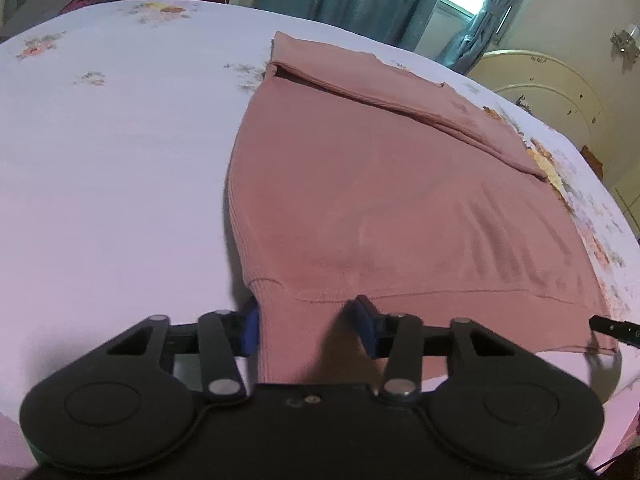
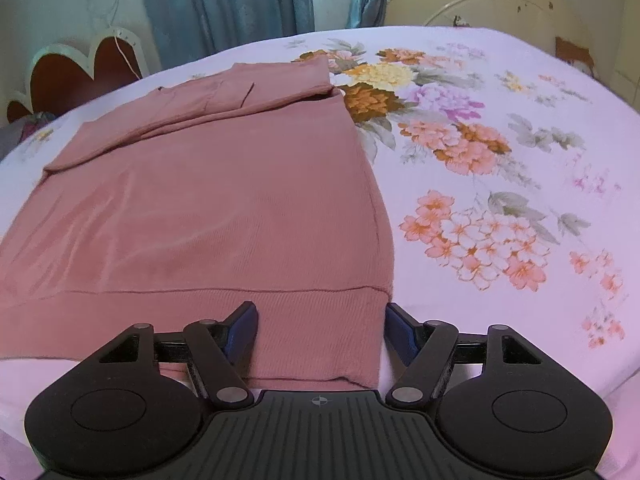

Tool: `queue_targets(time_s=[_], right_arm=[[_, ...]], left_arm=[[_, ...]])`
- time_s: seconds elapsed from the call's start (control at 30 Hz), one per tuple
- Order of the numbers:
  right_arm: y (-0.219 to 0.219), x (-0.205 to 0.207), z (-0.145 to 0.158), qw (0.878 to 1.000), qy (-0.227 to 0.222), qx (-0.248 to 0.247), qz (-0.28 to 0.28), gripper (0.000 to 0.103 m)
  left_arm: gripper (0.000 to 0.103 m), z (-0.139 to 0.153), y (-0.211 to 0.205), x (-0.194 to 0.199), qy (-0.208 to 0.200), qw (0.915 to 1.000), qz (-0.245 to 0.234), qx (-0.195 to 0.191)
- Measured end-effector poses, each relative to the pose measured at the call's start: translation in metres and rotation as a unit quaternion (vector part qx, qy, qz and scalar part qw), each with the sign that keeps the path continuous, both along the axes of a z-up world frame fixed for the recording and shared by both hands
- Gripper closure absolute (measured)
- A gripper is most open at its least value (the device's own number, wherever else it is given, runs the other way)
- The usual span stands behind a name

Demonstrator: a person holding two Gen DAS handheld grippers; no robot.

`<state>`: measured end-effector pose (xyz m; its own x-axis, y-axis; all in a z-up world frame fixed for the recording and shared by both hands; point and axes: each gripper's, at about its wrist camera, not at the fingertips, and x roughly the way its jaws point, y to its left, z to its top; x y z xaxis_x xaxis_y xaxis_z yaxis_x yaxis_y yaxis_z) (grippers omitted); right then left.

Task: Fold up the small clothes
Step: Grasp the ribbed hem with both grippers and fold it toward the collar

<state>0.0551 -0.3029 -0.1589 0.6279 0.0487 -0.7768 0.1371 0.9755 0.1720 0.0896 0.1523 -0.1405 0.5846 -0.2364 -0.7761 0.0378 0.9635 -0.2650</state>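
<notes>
1. Right wrist view takes in the bed [image 2: 500, 128], the largest thing here: a pale pink sheet printed with orange, yellow and purple flowers, with teal curtains [image 2: 224, 4] and a cream headboard [image 2: 480, 4] at the far side.
2. Spread flat on the sheet lies the pink sweater [image 2: 208, 200], the garment to be folded. Its sleeves already lie folded across the far part of the body, and its ribbed hem [image 2: 312, 320] is the near edge, right at both tools.
3. Judging by this, the sleeve fold is done and the step in hand is taking hold of the hem for the near-to-far fold of the body.
4. At the hem's near right corner sits the right gripper [image 2: 320, 330]. Its jaws stand apart with the ribbed band lying between the blue pads [image 2: 400, 332]; the right pad is just past the sweater's side edge. Nothing is pinched yet.
5. At the near left corner, in the left wrist view, the left gripper [image 1: 308, 326] straddles the hem in the same way, jaws spread wide, cloth between the pads [image 1: 250, 330] but not clamped.
6. Next, I judge, both jaws need to close on the hem, ideally catching both cloth layers, then lift evenly and carry the near edge toward the folded sleeves [image 1: 400, 92], keeping the two corners level so the fold lands square.
</notes>
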Motion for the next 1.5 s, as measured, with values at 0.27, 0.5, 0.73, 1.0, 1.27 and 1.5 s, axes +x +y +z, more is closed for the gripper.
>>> queue_targets(time_s=[0.27,0.5,0.73,1.0,1.27,1.5], right_arm=[[0.003,0.005,0.006,1.000,0.002,0.024,0.008,0.092],[0.001,0.009,0.036,0.998,-0.041,0.049,0.007,0.092],[-0.002,0.033,0.068,0.994,-0.085,0.065,0.005,0.092],[-0.016,0.094,0.093,0.988,-0.126,0.094,-0.004,0.092],[-0.025,0.192,0.105,0.982,-0.151,0.112,-0.015,0.092],[-0.037,0.281,0.093,0.979,-0.141,0.141,-0.038,0.092]], left_arm=[[0.097,0.000,-0.004,0.007,0.005,0.9992,-0.026,-0.029],[0.097,0.029,-0.002,0.013,-0.048,0.9966,-0.029,-0.060],[0.098,0.063,-0.008,0.043,-0.103,0.9911,-0.031,-0.078],[0.098,0.087,-0.010,0.102,-0.136,0.9865,-0.017,-0.090],[0.098,0.094,-0.015,0.182,-0.158,0.9825,0.006,-0.098],[0.098,0.089,-0.020,0.260,-0.155,0.9820,0.039,-0.101]])
